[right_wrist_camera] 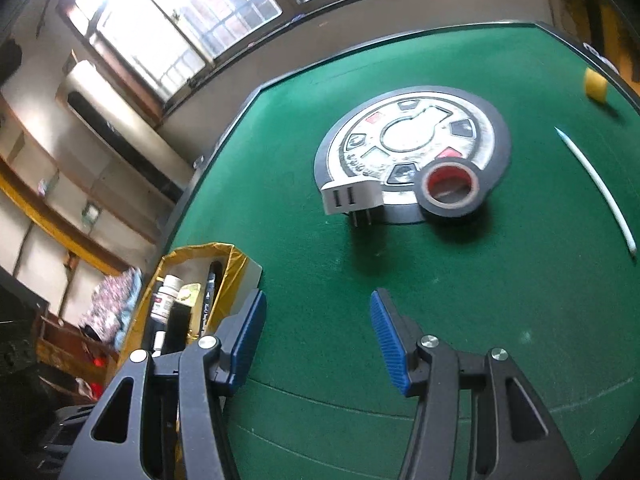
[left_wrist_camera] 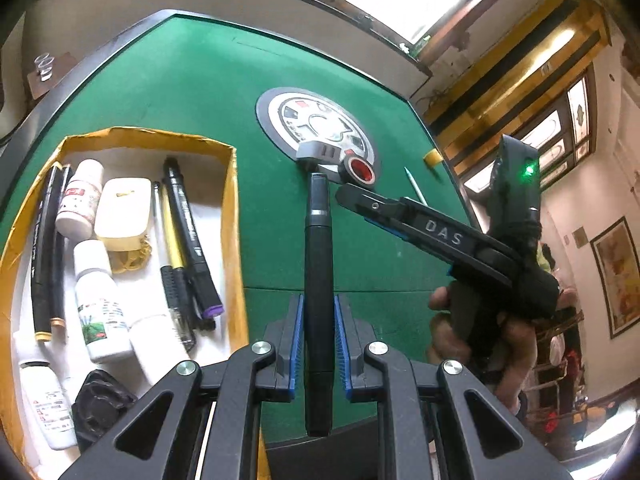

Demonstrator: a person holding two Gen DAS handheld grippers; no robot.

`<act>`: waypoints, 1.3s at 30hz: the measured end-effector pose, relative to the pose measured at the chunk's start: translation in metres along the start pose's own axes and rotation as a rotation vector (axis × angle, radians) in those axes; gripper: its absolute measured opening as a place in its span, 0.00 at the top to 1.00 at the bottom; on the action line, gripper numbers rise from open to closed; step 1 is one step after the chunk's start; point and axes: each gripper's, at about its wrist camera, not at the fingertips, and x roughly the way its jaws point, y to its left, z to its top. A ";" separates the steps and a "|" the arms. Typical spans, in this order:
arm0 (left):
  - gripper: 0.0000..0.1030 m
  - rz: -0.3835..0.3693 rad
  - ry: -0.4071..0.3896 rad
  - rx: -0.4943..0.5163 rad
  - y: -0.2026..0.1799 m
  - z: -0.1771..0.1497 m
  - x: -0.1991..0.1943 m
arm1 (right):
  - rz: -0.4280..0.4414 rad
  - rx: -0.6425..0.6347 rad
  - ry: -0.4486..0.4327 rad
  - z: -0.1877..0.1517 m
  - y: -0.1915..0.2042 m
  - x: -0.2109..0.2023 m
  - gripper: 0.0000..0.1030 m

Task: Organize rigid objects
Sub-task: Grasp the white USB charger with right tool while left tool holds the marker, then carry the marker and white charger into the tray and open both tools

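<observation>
Holding a dark pen (left_wrist_camera: 319,300) lengthwise between the blue pads, my left gripper (left_wrist_camera: 319,344) is clenched on its barrel, the tip pointing away from me over the green table (left_wrist_camera: 200,100). I judge I grip it along its length so it can drop in parallel to the markers already lying in the yellow-rimmed box (left_wrist_camera: 230,208) just to the left. That box already carries black markers (left_wrist_camera: 192,236), small white bottles (left_wrist_camera: 100,304) and a cream case (left_wrist_camera: 122,214), laid side by side to save room, so the pen probably goes in next.

My right gripper (right_wrist_camera: 318,336) hangs released, jaws spread with nothing between them, aimed toward what is left on the felt: a white plug adapter (right_wrist_camera: 352,196) and a roll of black tape (right_wrist_camera: 450,190), both resting against the round centre plate (right_wrist_camera: 492,120). Farther right lies a thin white stick (right_wrist_camera: 596,188), well apart from them. I would expect the open hand to take the adapter, since it is nearest.
</observation>
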 end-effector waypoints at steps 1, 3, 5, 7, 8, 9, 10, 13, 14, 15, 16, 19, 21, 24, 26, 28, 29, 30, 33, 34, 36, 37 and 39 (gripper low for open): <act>0.86 -0.003 -0.001 -0.010 0.003 0.000 -0.001 | -0.010 -0.018 0.009 0.002 0.004 0.003 0.48; 0.86 0.001 -0.001 -0.029 0.010 0.000 -0.001 | -0.021 -0.036 0.018 0.005 0.008 0.004 0.48; 0.86 0.007 -0.007 -0.045 0.016 0.000 -0.004 | -0.016 -0.049 0.016 0.007 0.010 0.005 0.47; 0.86 0.013 -0.015 -0.061 0.025 -0.001 -0.008 | -0.022 -0.052 0.015 0.009 0.009 0.007 0.43; 0.86 0.015 -0.016 -0.071 0.030 -0.002 -0.009 | -0.025 -0.050 0.015 0.011 0.009 0.010 0.41; 0.86 0.017 -0.018 -0.083 0.035 -0.002 -0.009 | -0.026 -0.049 0.018 0.013 0.010 0.013 0.41; 0.86 0.020 -0.020 -0.094 0.039 -0.001 -0.009 | -0.027 -0.056 0.025 0.015 0.012 0.016 0.41; 0.86 0.022 -0.026 -0.105 0.046 0.000 -0.012 | -0.062 -0.097 0.022 0.023 0.023 0.023 0.41; 0.86 0.022 -0.028 -0.103 0.047 0.000 -0.013 | -0.080 -0.108 0.011 0.026 0.025 0.023 0.41; 0.86 0.018 -0.030 -0.101 0.048 -0.001 -0.016 | -0.105 -0.116 -0.003 0.031 0.027 0.024 0.41; 0.86 0.013 -0.033 -0.098 0.049 -0.003 -0.018 | -0.136 -0.119 -0.016 0.036 0.028 0.025 0.41; 0.86 0.003 -0.032 -0.097 0.052 -0.002 -0.019 | -0.185 -0.070 -0.024 0.052 0.018 0.030 0.40; 0.86 -0.001 -0.027 -0.099 0.053 -0.002 -0.018 | -0.204 -0.034 -0.009 0.063 0.008 0.038 0.40; 0.86 -0.001 -0.020 -0.102 0.055 0.000 -0.017 | -0.246 -0.054 0.030 0.073 0.006 0.054 0.40; 0.86 -0.002 -0.020 -0.102 0.056 0.000 -0.018 | -0.255 -0.054 0.051 0.075 0.006 0.064 0.40; 0.86 -0.005 -0.018 -0.108 0.059 0.001 -0.017 | -0.270 -0.038 0.068 0.075 0.001 0.073 0.42; 0.86 -0.003 -0.016 -0.111 0.060 0.001 -0.016 | -0.271 -0.031 0.072 0.074 -0.001 0.074 0.52; 0.86 -0.001 -0.013 -0.112 0.061 0.001 -0.015 | -0.252 -0.021 0.073 0.074 -0.004 0.074 0.59; 0.86 0.013 -0.001 -0.107 0.061 0.002 -0.012 | -0.278 -0.015 0.055 0.070 -0.007 0.067 0.59; 0.86 0.019 0.000 -0.103 0.059 0.003 -0.012 | -0.260 0.002 0.053 0.067 -0.009 0.063 0.59; 0.86 0.025 -0.005 -0.094 0.055 0.003 -0.014 | -0.223 0.027 0.034 0.058 -0.011 0.050 0.59; 0.86 0.026 -0.016 -0.084 0.051 0.003 -0.016 | -0.213 0.026 0.015 0.051 -0.011 0.039 0.59; 0.86 0.028 -0.027 -0.075 0.046 0.001 -0.018 | -0.188 0.035 -0.007 0.040 -0.010 0.021 0.59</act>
